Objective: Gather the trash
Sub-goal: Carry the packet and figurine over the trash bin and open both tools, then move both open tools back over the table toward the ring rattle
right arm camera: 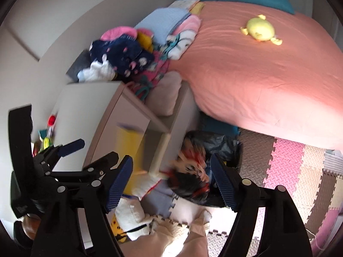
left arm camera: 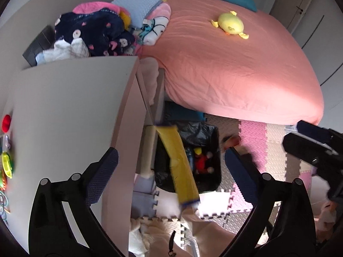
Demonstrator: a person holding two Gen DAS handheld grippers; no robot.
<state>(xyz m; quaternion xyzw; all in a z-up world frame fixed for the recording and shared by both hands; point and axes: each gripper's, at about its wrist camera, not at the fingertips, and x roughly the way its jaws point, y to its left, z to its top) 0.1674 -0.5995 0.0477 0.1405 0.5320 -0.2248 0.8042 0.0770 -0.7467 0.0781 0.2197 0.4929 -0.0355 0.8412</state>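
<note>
yellow wrapper (left arm camera: 179,167) drops toward the black-lined bin (left arm camera: 211,132); your left gripper (left arm camera: 171,167) and right gripper (right arm camera: 171,182) gape empty above it.

A yellow plush toy (left arm camera: 231,24) lies on the pink bed (left arm camera: 235,70) beside heaped clothes (left arm camera: 96,36).

No text can be read — clothing print too blurred to tell.

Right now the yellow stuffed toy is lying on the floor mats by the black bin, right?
Not quite. The yellow stuffed toy is lying on the pink bed, not on the floor mats. The left wrist view shows it well above the black bin.
</note>
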